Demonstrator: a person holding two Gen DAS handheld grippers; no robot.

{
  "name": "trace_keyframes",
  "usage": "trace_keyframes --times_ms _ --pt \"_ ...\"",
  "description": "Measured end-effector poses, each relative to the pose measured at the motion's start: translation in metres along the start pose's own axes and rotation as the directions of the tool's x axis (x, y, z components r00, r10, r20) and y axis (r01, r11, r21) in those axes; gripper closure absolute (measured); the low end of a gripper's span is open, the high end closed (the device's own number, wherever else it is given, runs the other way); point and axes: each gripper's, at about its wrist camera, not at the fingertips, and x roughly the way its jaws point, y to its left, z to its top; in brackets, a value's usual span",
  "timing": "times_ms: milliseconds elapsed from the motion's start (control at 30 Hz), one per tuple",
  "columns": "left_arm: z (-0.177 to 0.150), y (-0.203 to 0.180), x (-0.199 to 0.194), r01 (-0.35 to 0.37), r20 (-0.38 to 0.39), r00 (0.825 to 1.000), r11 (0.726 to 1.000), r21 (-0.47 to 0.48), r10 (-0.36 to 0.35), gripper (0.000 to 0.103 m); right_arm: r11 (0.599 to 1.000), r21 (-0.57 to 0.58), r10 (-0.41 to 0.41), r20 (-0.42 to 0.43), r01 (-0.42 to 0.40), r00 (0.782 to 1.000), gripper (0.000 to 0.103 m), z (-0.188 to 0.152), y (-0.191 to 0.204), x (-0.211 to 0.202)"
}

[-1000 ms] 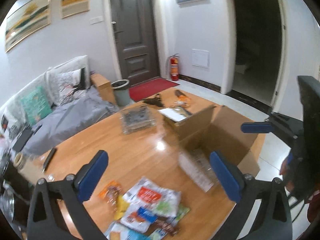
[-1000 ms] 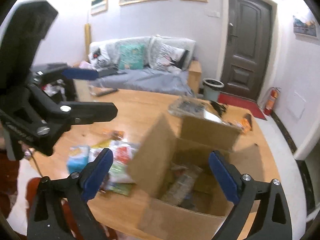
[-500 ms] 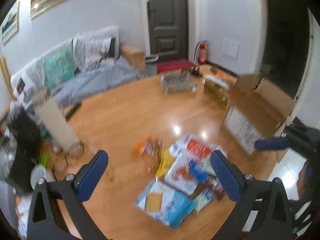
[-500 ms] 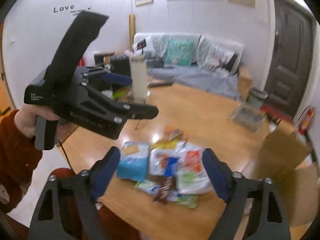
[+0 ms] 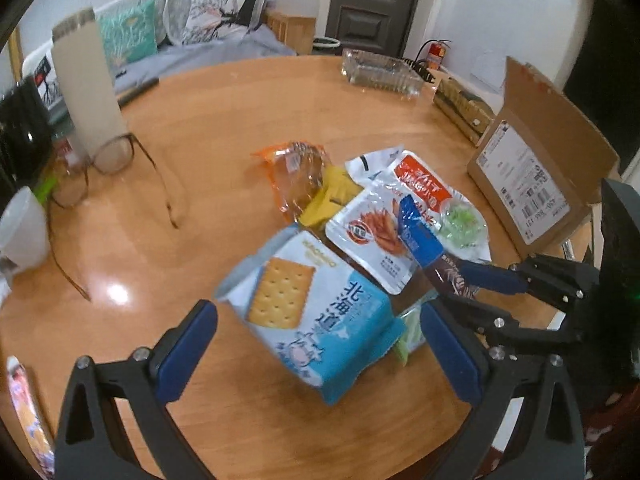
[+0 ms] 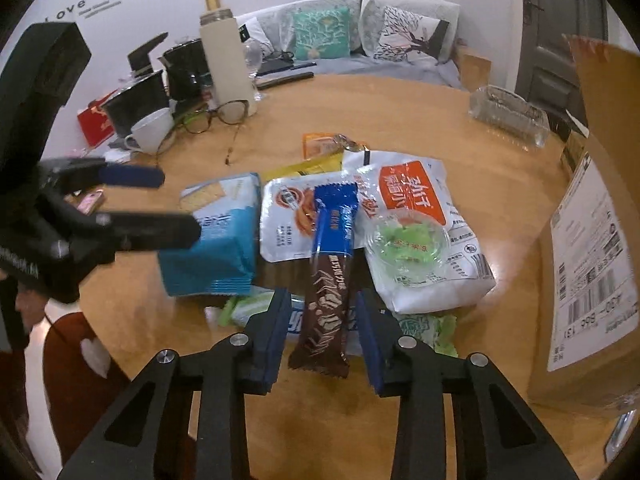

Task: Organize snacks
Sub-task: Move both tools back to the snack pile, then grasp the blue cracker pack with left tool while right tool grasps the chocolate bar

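Both grippers have come down from the cardboard box (image 6: pixel 592 248) to the snack pile on the wooden table (image 5: pixel 224 128) since a second ago. Now the left gripper (image 5: pixel 316 354) is hovering with jaws wide apart and empty around the light blue cracker pack (image 5: pixel 316 312), which is showing "HAOMAO" and Chinese characters. The right gripper (image 6: pixel 322 334) is standing with narrow jaws on either side of the blue and brown chocolate bar (image 6: pixel 330 280); whether the pads are touching it, I cannot tell, and "Love" is written on the wall.
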Motion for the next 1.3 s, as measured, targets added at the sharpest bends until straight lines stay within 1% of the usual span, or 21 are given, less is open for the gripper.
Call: trace_keyframes --times_ms 67,133,167,233,300,367,500,533,567,600,667,867,933,1000,1033,1067,1100,1133,1233,1267,1300 --pt "0.003 -0.004 0.004 0.010 -0.001 1.000 1.000 -0.008 -0.010 0.002 1.000 0.005 0.005 0.000 -0.005 1.000 0.076 0.002 -0.003 0.003" --pt "0.008 -0.009 0.007 -0.023 0.008 1.000 1.000 0.006 0.023 0.003 1.000 0.001 0.003 0.002 -0.003 1.000 0.077 0.003 -0.004 0.004" --pt "0.011 -0.011 0.009 -0.038 0.010 0.999 0.999 0.014 0.038 0.006 1.000 0.000 0.004 0.001 -0.004 1.000 0.077 0.003 -0.004 0.004" --pt "0.016 -0.016 0.014 -0.076 0.016 0.997 0.997 0.032 0.075 0.015 1.000 0.000 0.010 0.002 -0.010 1.000 0.077 0.003 -0.004 0.004" --pt "0.020 -0.017 0.017 -0.093 0.015 0.996 0.994 0.055 0.092 0.033 1.000 -0.003 0.011 0.005 -0.011 1.000 0.077 0.004 -0.004 0.003" --pt "0.020 -0.016 0.021 -0.112 0.004 0.994 0.991 0.078 0.112 0.042 1.000 -0.004 0.011 0.006 -0.011 1.000 0.077 0.004 -0.004 0.003" --pt "0.016 -0.013 0.019 -0.109 0.006 0.994 0.990 0.092 0.109 0.041 1.000 -0.008 0.006 0.008 -0.006 1.000 0.077 0.006 -0.005 0.003" --pt "0.015 -0.012 0.017 -0.118 0.005 0.993 0.989 0.090 0.118 0.037 1.000 -0.008 0.007 0.008 -0.007 1.000 0.077 0.006 -0.005 0.004" --pt "0.011 -0.010 0.016 -0.132 -0.001 0.991 0.988 0.085 0.133 0.026 1.000 -0.007 0.007 0.007 -0.007 1.000 0.077 0.006 -0.005 0.004" --pt "0.009 -0.009 0.015 -0.140 0.001 0.990 0.987 0.080 0.141 0.021 1.000 -0.007 0.008 0.008 -0.008 1.000 0.077 0.006 -0.004 0.004" --pt "0.001 -0.007 0.010 -0.143 0.003 0.990 0.987 0.073 0.143 0.019 1.000 -0.006 0.007 0.005 -0.007 1.000 0.078 0.006 -0.005 0.005" --pt "-0.012 0.002 0.003 -0.178 -0.016 0.984 0.981 0.071 0.180 0.018 1.000 -0.005 0.006 0.002 -0.006 1.000 0.079 0.006 -0.006 0.006" --pt "-0.013 0.006 0.002 -0.173 -0.027 0.984 0.983 0.052 0.175 0.019 1.000 -0.008 0.000 0.001 0.000 1.000 0.083 0.006 -0.006 0.006" --pt "-0.013 0.010 0.001 -0.150 -0.013 0.989 0.987 0.051 0.150 0.025 1.000 -0.009 -0.003 -0.001 0.003 1.000 0.087 0.006 -0.007 0.007" --pt "-0.011 0.011 0.002 -0.142 -0.006 0.990 0.988 0.064 0.143 0.030 1.000 -0.009 0.000 0.002 0.000 1.000 0.088 0.005 -0.007 0.007" --pt "-0.009 0.011 0.003 -0.112 0.000 0.994 0.990 0.080 0.113 0.051 1.000 -0.010 0.000 0.006 0.000 1.000 0.088 0.005 -0.008 0.006" --pt "-0.005 0.011 0.005 -0.079 0.001 0.997 0.993 0.091 0.079 0.059 1.000 -0.012 -0.002 0.006 0.002 1.000 0.088 0.005 -0.008 0.006" --pt "0.000 0.012 0.007 -0.053 0.004 0.999 0.993 0.103 0.053 0.062 1.000 -0.014 -0.003 0.006 0.003 1.000 0.088 0.005 -0.007 0.006" --pt "0.012 0.010 0.011 -0.053 0.001 0.999 0.990 0.134 0.053 0.062 1.000 -0.018 -0.004 0.003 0.004 1.000 0.088 0.005 -0.008 0.006" --pt "0.015 0.009 0.010 -0.072 -0.004 0.997 0.988 0.138 0.073 0.056 1.000 -0.018 -0.004 0.003 0.004 1.000 0.088 0.005 -0.008 0.005" --pt "0.016 0.008 0.008 -0.087 -0.004 0.996 0.987 0.137 0.089 0.046 1.000 -0.019 -0.005 0.002 0.005 1.000 0.088 0.005 -0.008 0.005"
